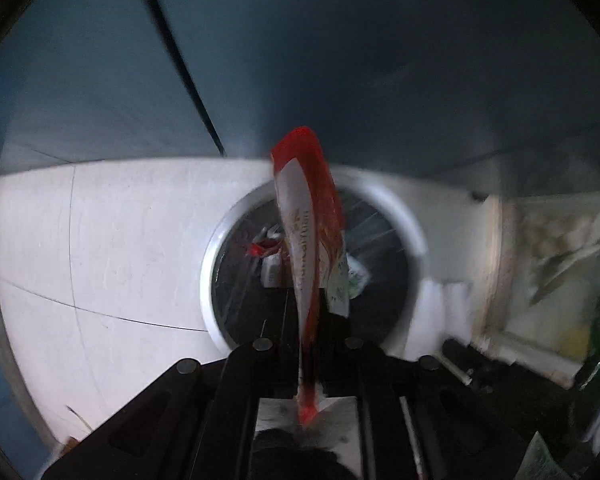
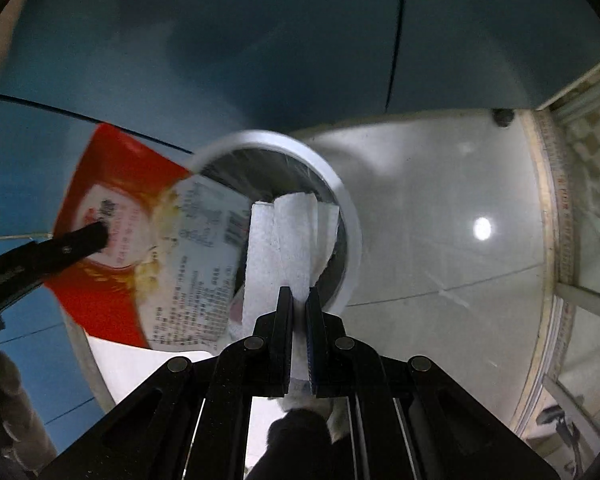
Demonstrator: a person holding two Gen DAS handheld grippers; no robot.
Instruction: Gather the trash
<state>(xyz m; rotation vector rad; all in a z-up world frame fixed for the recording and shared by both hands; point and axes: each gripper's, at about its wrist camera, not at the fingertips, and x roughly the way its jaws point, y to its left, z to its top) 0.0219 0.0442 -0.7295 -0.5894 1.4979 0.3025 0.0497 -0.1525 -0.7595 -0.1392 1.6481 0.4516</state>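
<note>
My left gripper [image 1: 310, 312] is shut on a red and white food wrapper [image 1: 310, 216], held edge-on above a round white-rimmed trash bin [image 1: 210, 276] with a dark liner and some trash inside. The right wrist view shows the same wrapper [image 2: 140, 248] face-on, pinched by the left gripper's fingers [image 2: 86, 240]. My right gripper [image 2: 299, 294] is shut on a folded white paper towel [image 2: 288, 240], held over the bin's rim [image 2: 350, 240].
The bin stands on a pale tiled floor [image 2: 440, 240] against a blue wall [image 1: 340, 60]. A dark cable [image 1: 180, 60] runs down the wall. A cluttered area with boxes and a green light [image 1: 560, 260] lies to the right.
</note>
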